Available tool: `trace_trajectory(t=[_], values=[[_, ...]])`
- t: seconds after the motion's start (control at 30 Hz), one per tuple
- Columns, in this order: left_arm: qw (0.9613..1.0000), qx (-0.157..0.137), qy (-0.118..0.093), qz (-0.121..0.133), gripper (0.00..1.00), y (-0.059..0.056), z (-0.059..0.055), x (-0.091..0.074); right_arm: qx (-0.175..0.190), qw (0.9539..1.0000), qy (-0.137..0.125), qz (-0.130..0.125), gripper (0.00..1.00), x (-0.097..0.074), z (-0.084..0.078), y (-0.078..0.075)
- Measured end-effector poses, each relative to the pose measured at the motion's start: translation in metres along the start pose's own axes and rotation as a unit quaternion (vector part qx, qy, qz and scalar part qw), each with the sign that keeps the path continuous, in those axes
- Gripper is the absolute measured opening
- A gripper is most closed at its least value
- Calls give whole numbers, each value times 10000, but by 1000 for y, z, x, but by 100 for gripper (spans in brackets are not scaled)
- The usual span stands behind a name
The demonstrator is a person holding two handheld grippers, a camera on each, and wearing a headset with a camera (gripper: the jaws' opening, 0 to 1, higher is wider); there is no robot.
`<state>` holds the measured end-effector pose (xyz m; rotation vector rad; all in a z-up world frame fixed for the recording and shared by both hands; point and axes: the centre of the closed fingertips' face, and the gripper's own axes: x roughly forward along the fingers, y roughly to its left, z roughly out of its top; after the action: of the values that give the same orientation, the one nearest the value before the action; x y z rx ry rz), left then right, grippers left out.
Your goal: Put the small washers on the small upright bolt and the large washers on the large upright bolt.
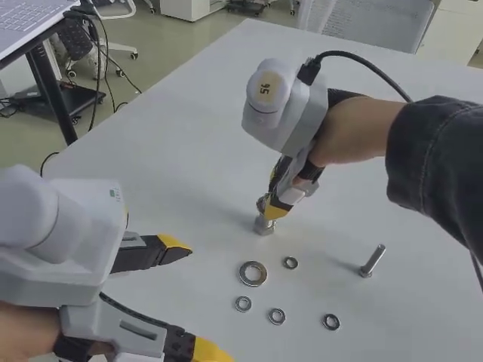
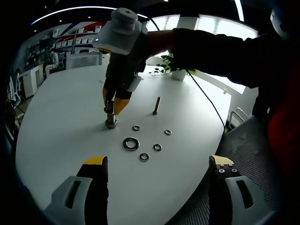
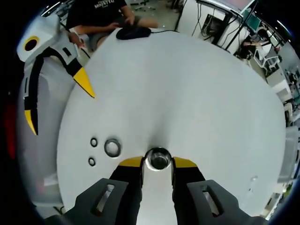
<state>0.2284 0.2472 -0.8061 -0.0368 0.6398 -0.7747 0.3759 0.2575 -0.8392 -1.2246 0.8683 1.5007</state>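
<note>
One large bolt [image 3: 158, 160] clamped upright in right tool [image 1: 269, 213] | left tool [image 2: 158, 161] wide | washers [image 2: 131, 143] ahead of it

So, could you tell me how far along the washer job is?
Early on; nothing looks finished. The small bolt is bare, and one large washer and four small washers lie loose on the table. In hand: the right gripper is closed at the large bolt, apparently on a washer. The left gripper is open. Left: all the loose washers.
</note>
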Motion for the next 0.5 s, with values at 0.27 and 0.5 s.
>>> trace_trajectory(t=[0.27, 0.5], values=[[10000, -7, 20, -3, 89, 0, -1, 1, -12, 10000, 76, 50, 24, 10, 1, 4], [10000, -20, 8, -1, 89, 0, -1, 1, -26, 9998, 191, 93, 24, 22, -4, 5]])
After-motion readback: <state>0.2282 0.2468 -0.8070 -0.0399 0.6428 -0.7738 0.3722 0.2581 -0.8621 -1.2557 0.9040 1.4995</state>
